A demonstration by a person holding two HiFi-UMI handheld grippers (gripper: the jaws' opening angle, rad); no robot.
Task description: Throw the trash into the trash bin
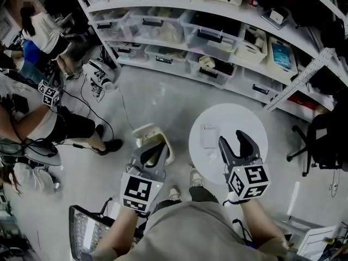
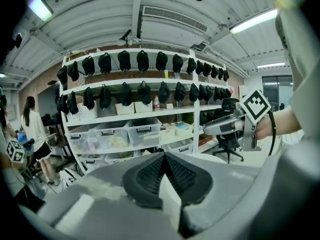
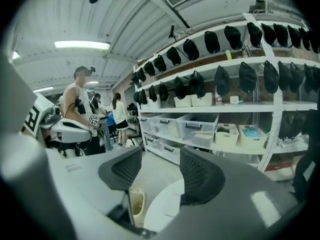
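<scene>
Left tool (image 1: 150, 155) is held closed, nothing gripped, over the trash bin (image 1: 142, 130). Right tool (image 1: 234, 143) is held open and empty above the round surface (image 1: 255, 118), near a white trash piece (image 1: 208, 136).

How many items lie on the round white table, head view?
1: a white paper-like piece lies on the left part of the table, beside the right gripper, which covers some tabletop, so more may be hidden.
</scene>
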